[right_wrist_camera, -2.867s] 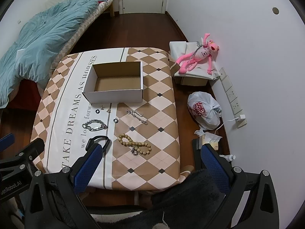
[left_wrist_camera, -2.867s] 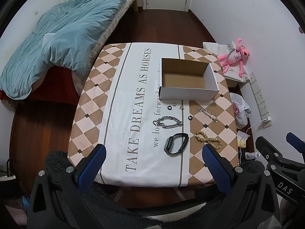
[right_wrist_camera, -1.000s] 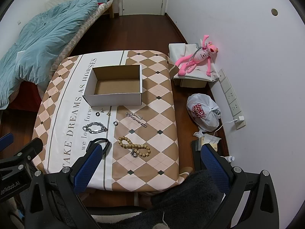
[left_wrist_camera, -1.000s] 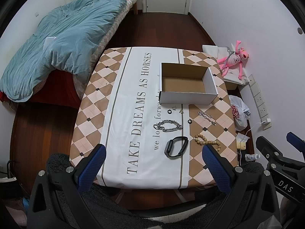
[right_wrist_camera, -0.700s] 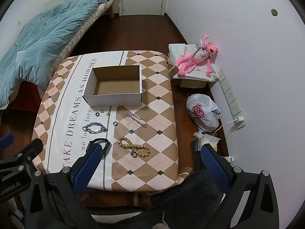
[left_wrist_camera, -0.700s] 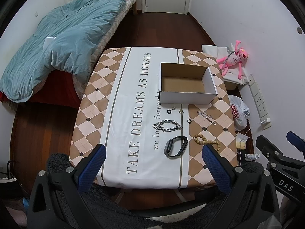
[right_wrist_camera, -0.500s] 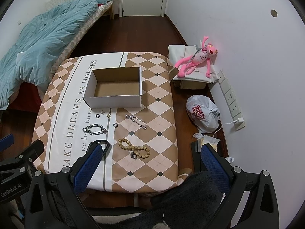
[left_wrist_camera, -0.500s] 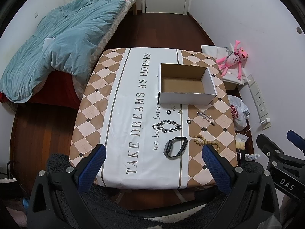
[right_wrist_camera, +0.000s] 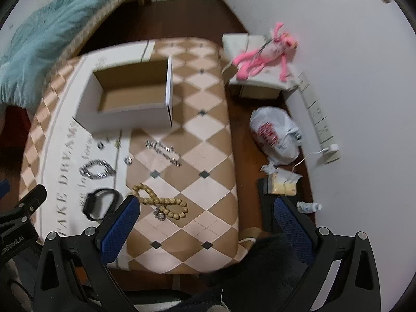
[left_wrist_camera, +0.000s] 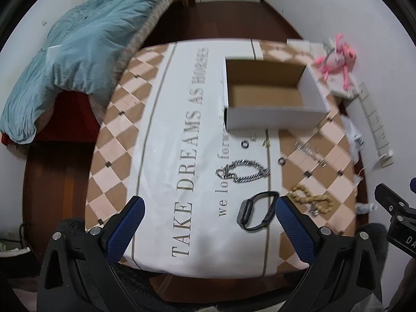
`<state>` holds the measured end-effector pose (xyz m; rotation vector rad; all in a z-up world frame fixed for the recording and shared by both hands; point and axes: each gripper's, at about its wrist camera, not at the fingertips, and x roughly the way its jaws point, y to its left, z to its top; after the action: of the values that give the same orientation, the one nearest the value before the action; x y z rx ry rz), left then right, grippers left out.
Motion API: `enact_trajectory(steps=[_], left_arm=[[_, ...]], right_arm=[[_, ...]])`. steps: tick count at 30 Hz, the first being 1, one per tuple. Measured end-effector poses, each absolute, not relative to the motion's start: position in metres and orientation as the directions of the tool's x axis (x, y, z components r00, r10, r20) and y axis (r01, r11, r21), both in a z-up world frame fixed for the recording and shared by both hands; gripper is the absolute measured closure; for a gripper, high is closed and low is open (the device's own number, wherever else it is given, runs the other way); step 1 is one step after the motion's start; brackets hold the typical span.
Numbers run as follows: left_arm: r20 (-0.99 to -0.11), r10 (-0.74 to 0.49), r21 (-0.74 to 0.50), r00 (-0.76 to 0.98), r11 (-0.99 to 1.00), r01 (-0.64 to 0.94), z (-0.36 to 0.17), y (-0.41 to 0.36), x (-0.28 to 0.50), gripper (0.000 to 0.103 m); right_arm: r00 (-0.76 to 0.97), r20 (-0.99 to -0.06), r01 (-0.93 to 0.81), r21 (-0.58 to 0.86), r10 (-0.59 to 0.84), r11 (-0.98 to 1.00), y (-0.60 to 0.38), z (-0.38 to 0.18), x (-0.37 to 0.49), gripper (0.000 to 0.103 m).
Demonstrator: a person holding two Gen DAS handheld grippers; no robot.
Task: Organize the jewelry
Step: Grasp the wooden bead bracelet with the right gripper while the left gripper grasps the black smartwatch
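Though motion-blurred, small rings (left_wrist_camera: 244, 144) lie before the box (left_wrist_camera: 273, 119).

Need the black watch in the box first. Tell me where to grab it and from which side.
Grip the thin strap of the black watch, at the loop's far arc, not the bulkier case at its near left end. It lies on its side as an open loop on the tablecloth, so coming straight down with one finger inside and one outside seems best. The left gripper, open, is nearest.
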<state>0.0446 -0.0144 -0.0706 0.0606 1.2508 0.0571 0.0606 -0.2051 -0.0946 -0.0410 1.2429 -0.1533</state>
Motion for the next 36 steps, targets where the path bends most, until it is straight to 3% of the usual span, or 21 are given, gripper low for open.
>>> enact_trajectory(steps=[7, 12, 15, 22, 24, 25, 27, 33, 35, 36], left_arm=[[-0.97, 0.111, 0.126, 0.218, 0.99, 0.057, -0.124, -0.031, 0.053, 0.0], [-0.979, 0.112, 0.123, 0.168, 0.991, 0.058, -0.146, -0.03, 0.053, 0.0], [-0.982, 0.115, 0.124, 0.151, 0.991, 0.051, -0.154, -0.027, 0.053, 0.0], [-0.985, 0.113, 0.119, 0.128, 0.992, 0.043, -0.163, -0.025, 0.054, 0.0], [-0.987, 0.101, 0.106, 0.122, 0.994, 0.037, -0.164, -0.024, 0.055, 0.001], [-0.988, 0.095, 0.099, 0.121, 0.994, 0.035, -0.163, -0.024, 0.054, 0.001], [-0.99, 0.075, 0.079, 0.117, 0.996, 0.031, -0.163, -0.02, 0.056, 0.001], [-0.993, -0.02, -0.018, 0.119, 1.0, 0.017, -0.166, -0.013, 0.06, 0.001], [-0.992, -0.038, -0.035, 0.123, 0.999, 0.019, -0.169, -0.011, 0.063, 0.009], [-0.992, -0.04, -0.037, 0.123, 0.999, 0.025, -0.172, -0.012, 0.065, 0.024]], right_arm=[[0.191, -0.977, -0.014, -0.102, -0.098, 0.995, -0.197, -0.176, 0.073, 0.0], [0.176, -0.981, -0.099, -0.104, -0.086, 0.99, -0.184, -0.204, 0.08, 0.009], [0.176, -0.982, -0.147, -0.1, -0.074, 0.984, -0.174, -0.216, 0.082, 0.017], [0.152, -0.988, -0.179, -0.03, -0.003, 0.983, -0.166, -0.231, 0.084, 0.048], [0.161, -0.987, -0.187, -0.03, 0.001, 0.982, -0.163, -0.229, 0.082, 0.064], [0.163, -0.987, -0.186, -0.031, 0.0, 0.982, -0.162, -0.229, 0.082, 0.078], [0.16, -0.987, -0.169, -0.021, 0.007, 0.985, -0.163, -0.229, 0.082, 0.091], [0.142, -0.988, -0.028, 0.05, 0.054, 0.998, -0.185, -0.226, 0.075, 0.093], [0.14, -0.988, 0.003, 0.06, 0.059, 0.998, -0.192, -0.226, 0.073, 0.093], [0.136, -0.989, 0.014, 0.063, 0.061, 0.998, -0.195, -0.228, 0.071, 0.093]])
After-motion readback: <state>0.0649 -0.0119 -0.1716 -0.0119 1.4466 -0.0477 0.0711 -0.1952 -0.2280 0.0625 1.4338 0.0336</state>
